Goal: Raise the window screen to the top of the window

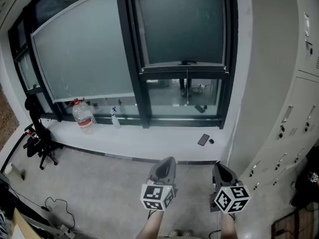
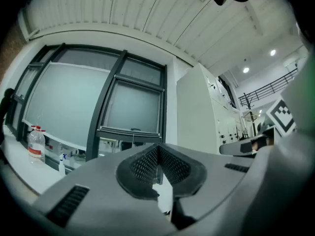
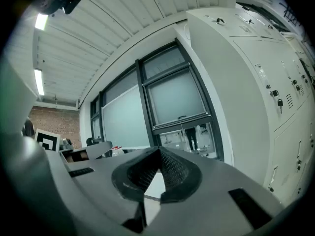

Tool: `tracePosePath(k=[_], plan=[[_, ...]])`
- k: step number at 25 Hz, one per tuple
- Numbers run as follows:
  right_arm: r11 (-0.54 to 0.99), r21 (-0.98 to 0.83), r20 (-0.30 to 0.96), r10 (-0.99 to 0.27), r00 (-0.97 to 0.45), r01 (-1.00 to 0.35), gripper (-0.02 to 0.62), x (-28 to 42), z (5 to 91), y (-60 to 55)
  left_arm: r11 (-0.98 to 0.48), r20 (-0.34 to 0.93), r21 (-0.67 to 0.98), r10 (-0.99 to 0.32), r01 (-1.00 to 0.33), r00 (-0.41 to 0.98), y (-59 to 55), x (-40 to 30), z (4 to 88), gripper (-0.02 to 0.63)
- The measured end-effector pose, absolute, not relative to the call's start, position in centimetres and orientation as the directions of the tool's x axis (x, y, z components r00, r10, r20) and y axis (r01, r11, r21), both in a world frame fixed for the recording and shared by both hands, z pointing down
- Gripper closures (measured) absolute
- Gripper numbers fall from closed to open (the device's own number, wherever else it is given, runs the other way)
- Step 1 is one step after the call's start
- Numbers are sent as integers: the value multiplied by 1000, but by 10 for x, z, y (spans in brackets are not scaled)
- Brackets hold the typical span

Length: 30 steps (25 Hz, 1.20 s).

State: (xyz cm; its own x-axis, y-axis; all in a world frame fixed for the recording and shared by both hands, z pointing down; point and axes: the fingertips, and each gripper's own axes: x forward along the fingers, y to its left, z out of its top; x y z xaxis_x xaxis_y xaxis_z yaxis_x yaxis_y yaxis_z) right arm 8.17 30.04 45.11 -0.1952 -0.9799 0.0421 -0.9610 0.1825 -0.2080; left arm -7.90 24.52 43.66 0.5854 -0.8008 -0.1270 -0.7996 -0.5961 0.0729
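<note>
2 abreast: left tongs (image 1: 167, 161), right tongs (image 1: 220, 166)

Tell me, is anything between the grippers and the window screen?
Nothing visible. The left gripper and right gripper hang in open air, back from the window screen; a phone lies low on the sill.

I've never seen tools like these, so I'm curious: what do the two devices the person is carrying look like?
The left hand-held gripper and the right hand-held gripper match: smooth grey bodies narrowing to a point, jaws lined with black dotted pads. Each carries a white cube printed with black square markers.
</note>
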Motion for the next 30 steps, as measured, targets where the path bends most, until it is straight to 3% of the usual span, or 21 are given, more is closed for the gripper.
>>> tracePosePath(k=[10, 22, 30], plan=[[194, -209, 47, -977, -208, -959, 591, 81, 454, 300, -609, -114, 61, -792, -791, 600, 246, -74, 441, 603], [423, -322, 15, -892, -451, -847, 588, 72, 471, 300, -587, -89, 61, -808, -807, 582, 245, -65, 458, 603], [475, -340, -89, -875, -475, -812, 588, 82, 462, 274, -550, -78, 14, -833, -835, 548, 229, -73, 457, 603]])
